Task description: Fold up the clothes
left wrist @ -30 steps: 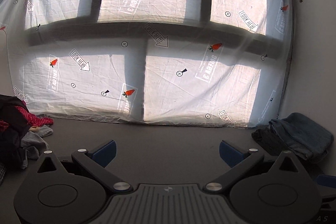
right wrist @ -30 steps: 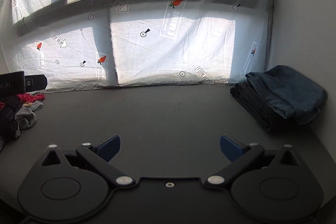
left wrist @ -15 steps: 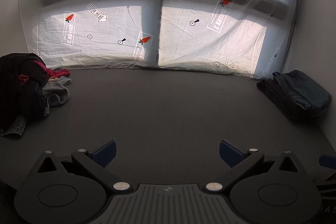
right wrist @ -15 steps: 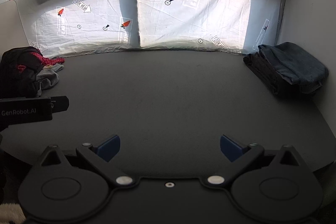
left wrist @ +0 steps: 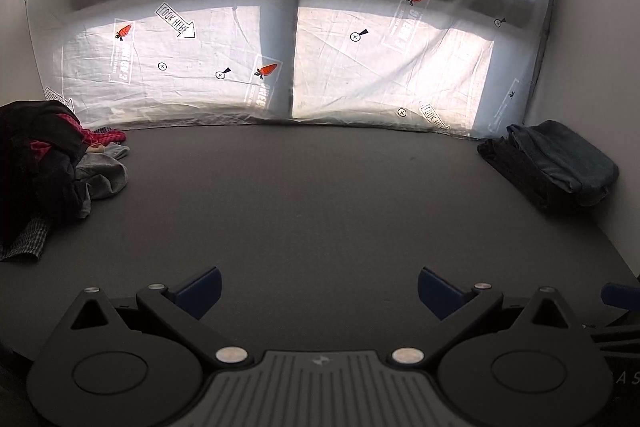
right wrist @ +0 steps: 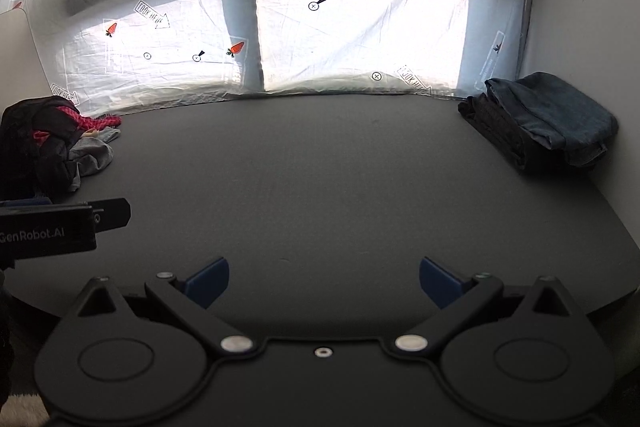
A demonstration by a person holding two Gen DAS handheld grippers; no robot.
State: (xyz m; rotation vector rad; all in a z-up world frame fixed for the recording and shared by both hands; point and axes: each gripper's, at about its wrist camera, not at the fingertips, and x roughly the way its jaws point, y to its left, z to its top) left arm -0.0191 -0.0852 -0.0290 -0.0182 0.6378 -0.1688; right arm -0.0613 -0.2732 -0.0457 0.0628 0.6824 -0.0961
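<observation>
Both grippers are hanging over the near edge of the dark table (left wrist: 320,195), and both are holding nothing. The left gripper (left wrist: 318,291) is spread wide, with its two blue tips far apart. The right gripper (right wrist: 324,281) is spread wide too, with only bare table showing between its tips.

The clothes that need folding are sitting in a messy pile (left wrist: 48,167) at the far left of the table, up by the covered window (left wrist: 360,59). I am seeing black, red, grey and checked cloth all mixed up in it. Seen from the right gripper, the same pile (right wrist: 52,143) is lying past the side of the left gripper, well apart from both sets of tips.

At the far right, by the wall, folded clothes (right wrist: 548,119) are sitting in a neat stack, blue jeans on top of something black. So I think some folding is already done, and a new piece is about to be picked.

The middle of the table is bare, which looks like the folding spot. Next, I think the left gripper is needing to go over to the pile, close on one loose piece, maybe the grey one at the edge, and pull it to the middle. The pieces look tangled, so more than one may come along.
</observation>
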